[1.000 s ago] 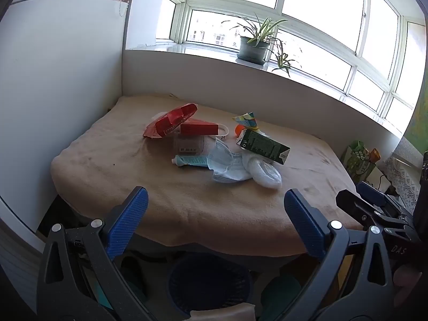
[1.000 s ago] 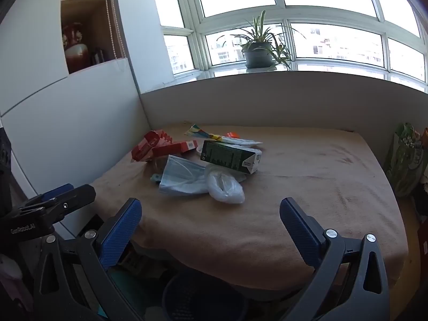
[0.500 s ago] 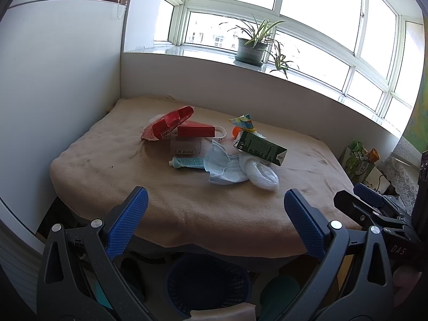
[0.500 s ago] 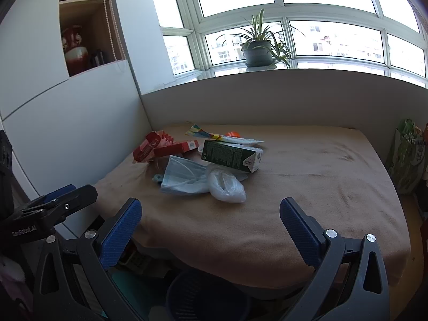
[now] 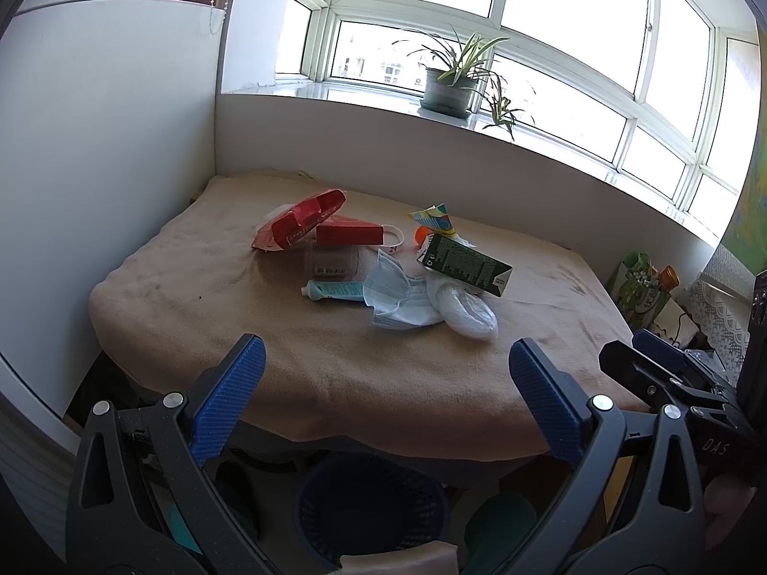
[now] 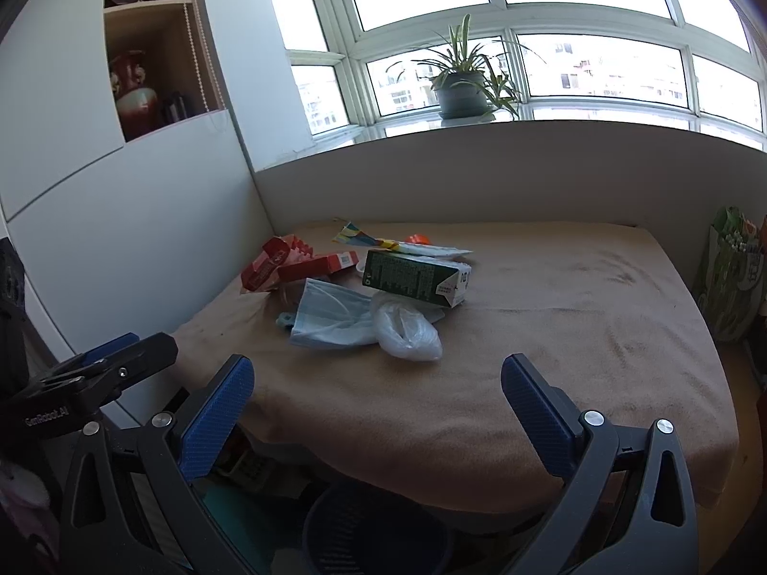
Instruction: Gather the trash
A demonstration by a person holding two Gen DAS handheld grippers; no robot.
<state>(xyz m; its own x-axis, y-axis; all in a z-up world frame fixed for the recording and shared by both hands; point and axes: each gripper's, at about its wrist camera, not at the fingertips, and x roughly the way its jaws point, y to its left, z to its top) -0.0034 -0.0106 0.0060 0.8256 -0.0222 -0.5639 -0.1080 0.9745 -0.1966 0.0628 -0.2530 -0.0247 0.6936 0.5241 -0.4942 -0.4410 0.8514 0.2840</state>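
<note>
A heap of trash lies on the tan-covered table [image 5: 335, 364]: a red carton [image 5: 302, 223], a red box [image 5: 349, 235], a teal tube [image 5: 335, 291], a blue face mask [image 5: 400, 294], a clear plastic bag [image 5: 467, 309], a dark green carton [image 5: 462, 263] and a colourful wrapper [image 5: 434, 218]. The mask [image 6: 331, 314], bag [image 6: 405, 330] and green carton [image 6: 414, 275] also show in the right wrist view. My left gripper [image 5: 386, 400] is open and empty, short of the table's near edge. My right gripper [image 6: 376, 414] is open and empty, likewise short of the heap.
A dark blue mesh bin [image 5: 371, 508] stands on the floor below the table's near edge, also in the right wrist view [image 6: 378, 532]. White cabinet wall on the left, a windowsill with a potted plant [image 5: 450, 86] behind, a green bag [image 6: 731, 278] at the right.
Both views shifted slightly; the grippers pulled back and rose a little, the trash heap sitting slightly farther. Both jaws stayed open.
</note>
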